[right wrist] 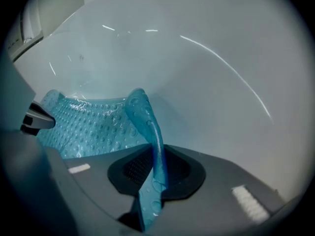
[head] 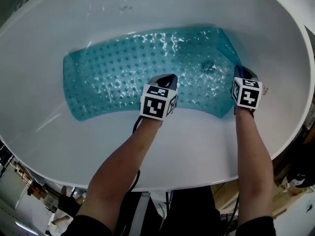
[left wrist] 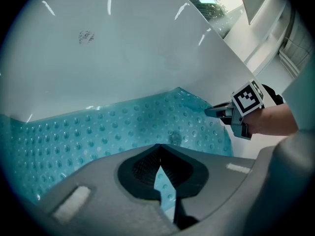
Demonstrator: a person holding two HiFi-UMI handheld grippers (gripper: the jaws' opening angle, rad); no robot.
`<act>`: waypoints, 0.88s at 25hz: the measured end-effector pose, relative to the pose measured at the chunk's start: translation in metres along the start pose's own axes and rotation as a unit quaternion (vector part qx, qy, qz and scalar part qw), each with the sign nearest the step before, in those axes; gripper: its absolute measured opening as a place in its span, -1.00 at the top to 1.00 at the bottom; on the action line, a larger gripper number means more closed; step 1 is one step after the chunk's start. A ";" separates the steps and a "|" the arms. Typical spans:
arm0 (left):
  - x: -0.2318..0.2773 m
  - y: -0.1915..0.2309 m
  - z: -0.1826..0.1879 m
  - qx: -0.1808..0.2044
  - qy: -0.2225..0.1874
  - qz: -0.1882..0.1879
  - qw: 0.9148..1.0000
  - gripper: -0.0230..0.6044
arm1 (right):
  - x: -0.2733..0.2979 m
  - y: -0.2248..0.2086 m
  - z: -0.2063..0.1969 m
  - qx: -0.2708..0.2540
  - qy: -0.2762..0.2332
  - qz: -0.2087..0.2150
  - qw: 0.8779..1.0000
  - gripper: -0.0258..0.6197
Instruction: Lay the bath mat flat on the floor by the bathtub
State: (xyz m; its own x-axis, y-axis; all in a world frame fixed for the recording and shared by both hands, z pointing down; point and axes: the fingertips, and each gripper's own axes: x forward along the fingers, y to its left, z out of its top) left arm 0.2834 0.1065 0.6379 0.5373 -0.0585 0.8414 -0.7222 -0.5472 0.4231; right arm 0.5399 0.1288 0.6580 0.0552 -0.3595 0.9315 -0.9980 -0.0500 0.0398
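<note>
We see white bathtub (head: 59, 146), smooth, glossy, oval; rim cut off at frame's left, right and top in head view. Floor beside tub mostly hidden by rim and our forearms (head: 123, 166).

Bath mat (head: 123, 73): translucent teal, soft, studded with small round bumps, lying curved inside tub at frame centre, near edge and right end raised off tub. Dark round spot under mat, upper right, too unclear to name.

Left gripper (left wrist: 160, 171): jaws pinched tight on mat's near edge. Right gripper (right wrist: 155, 173): jaws clamped on folded right-end edge.
</note>
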 end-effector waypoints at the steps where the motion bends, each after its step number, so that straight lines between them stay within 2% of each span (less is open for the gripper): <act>1: -0.002 0.002 -0.003 0.000 0.001 0.000 1.000 0.91 | -0.001 -0.001 -0.002 -0.002 0.003 -0.004 1.000 0.75; 9: -0.004 0.016 -0.012 -0.014 -0.003 -0.004 1.000 0.91 | -0.002 -0.016 -0.014 0.018 0.025 -0.045 0.999 0.75; 17: -0.022 0.038 -0.023 -0.023 -0.007 0.002 1.000 0.91 | -0.011 -0.020 -0.021 0.038 0.029 -0.064 0.997 0.72; 20: -0.027 0.040 -0.028 -0.025 -0.005 0.005 1.000 0.91 | -0.011 -0.014 -0.021 0.014 0.030 -0.059 0.998 0.70; 22: -0.033 0.045 -0.031 -0.029 -0.006 0.007 1.000 0.91 | -0.007 -0.003 -0.020 -0.022 0.038 -0.051 0.998 0.56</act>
State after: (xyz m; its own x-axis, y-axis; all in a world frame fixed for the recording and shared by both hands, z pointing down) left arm 0.2199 0.1098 0.6399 0.5315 -0.0772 0.8435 -0.7537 -0.4975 0.4294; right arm 0.5414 0.1496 0.6588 0.1551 -0.2832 0.9464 -0.9879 -0.0410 0.1496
